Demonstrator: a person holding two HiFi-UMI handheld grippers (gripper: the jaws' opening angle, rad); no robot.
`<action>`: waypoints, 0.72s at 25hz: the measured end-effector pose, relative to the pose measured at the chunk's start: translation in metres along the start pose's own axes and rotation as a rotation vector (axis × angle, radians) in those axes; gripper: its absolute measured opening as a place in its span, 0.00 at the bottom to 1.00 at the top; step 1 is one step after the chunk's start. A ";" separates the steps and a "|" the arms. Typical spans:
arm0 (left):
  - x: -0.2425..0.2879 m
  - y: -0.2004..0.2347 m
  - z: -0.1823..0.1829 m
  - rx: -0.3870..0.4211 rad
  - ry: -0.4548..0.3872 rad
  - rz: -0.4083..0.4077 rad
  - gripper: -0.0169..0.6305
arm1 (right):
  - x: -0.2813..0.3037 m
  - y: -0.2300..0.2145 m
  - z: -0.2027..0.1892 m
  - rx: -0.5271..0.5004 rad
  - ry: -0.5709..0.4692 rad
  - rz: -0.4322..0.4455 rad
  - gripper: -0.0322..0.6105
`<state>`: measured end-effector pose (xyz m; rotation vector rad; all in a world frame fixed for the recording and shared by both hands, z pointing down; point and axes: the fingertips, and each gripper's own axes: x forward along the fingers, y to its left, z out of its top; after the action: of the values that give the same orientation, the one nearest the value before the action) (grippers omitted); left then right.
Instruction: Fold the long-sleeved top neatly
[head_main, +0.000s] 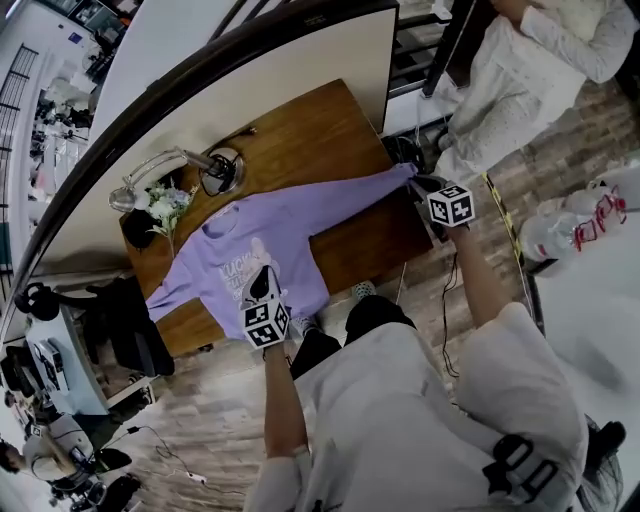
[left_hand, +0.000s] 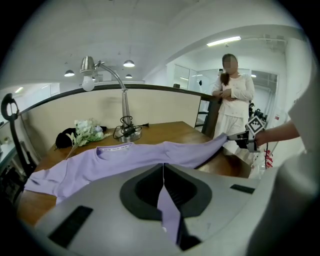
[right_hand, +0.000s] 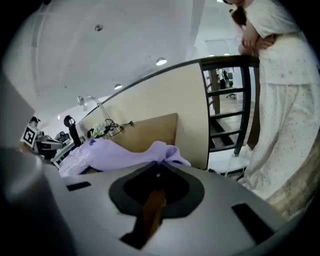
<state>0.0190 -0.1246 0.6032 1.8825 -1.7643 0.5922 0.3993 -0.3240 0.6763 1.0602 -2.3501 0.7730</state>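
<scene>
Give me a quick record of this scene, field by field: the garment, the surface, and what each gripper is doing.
garment: lavender long-sleeved top, spread print side up
surface: wooden table
left gripper: shut on the top's near hem
right gripper: shut on a sleeve cuff, sleeve stretched out to the table's corner
also on table: desk lamp, flowers

Wooden table (head_main: 320, 130): lilac top (head_main: 250, 250), lamp (head_main: 222, 170), flowers (head_main: 160, 208)

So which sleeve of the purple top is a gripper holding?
The sleeve stretched toward the right gripper, pinched at its cuff; the other sleeve lies free at the table's opposite end.
</scene>
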 end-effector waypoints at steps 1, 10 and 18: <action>-0.002 0.007 0.001 -0.002 -0.003 0.015 0.06 | -0.003 0.004 0.007 -0.032 -0.011 -0.008 0.10; -0.028 0.052 0.010 -0.022 -0.043 0.076 0.06 | -0.030 0.057 0.078 -0.237 -0.160 -0.081 0.09; -0.043 0.079 -0.004 -0.043 -0.099 0.061 0.06 | -0.046 0.146 0.124 -0.402 -0.275 -0.115 0.09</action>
<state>-0.0629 -0.0919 0.5842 1.8634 -1.8872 0.4862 0.2932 -0.3002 0.5123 1.1623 -2.4941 0.1046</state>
